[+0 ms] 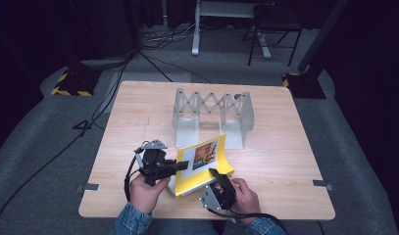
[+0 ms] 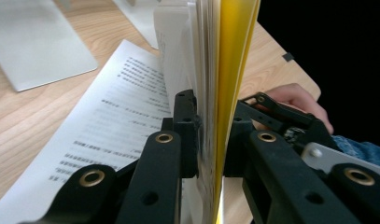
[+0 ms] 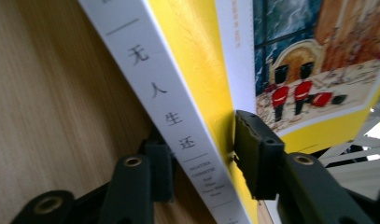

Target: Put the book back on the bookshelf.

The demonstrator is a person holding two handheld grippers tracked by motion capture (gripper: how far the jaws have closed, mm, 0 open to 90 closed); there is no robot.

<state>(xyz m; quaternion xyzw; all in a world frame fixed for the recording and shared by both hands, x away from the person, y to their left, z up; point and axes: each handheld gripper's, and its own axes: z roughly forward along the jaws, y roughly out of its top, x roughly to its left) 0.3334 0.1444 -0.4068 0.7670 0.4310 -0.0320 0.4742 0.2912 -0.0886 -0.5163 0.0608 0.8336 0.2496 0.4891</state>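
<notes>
High view: your left hand-held gripper [image 1: 180, 165] grips the left edge of the yellow paperback book [image 1: 203, 166], which lies partly raised near the front middle of the desk [image 1: 138, 112], just in front of the grey expanding book rack [image 1: 212, 117]. Your right hand-held gripper [image 1: 220, 187] sits at the book's front corner, close to your body. The rack stands empty, so the step in hand looks like lifting the book to stand it there.

Left gripper view: your left hand-held gripper [image 2: 211, 135] is clamped on the yellow front cover [image 2: 229, 70] together with a sheaf of pages, holding them upright, while the rest of the pages [image 2: 113, 121] lie flat and open on the desk. So the book is gaping rather than shut. Your right hand [image 2: 295, 100] shows beyond it.

Right gripper view: your right hand-held gripper [image 3: 201, 154] straddles the white spine [image 3: 169, 112]; one pad lies against the yellow cover, the other sits behind the spine by the desk. Whether it already pinches firmly, you cannot tell from here.

Next, I judge you need a firm hold on the spine, then close the loose pages, raise the book upright and carry it to a slot in the rack.
</notes>
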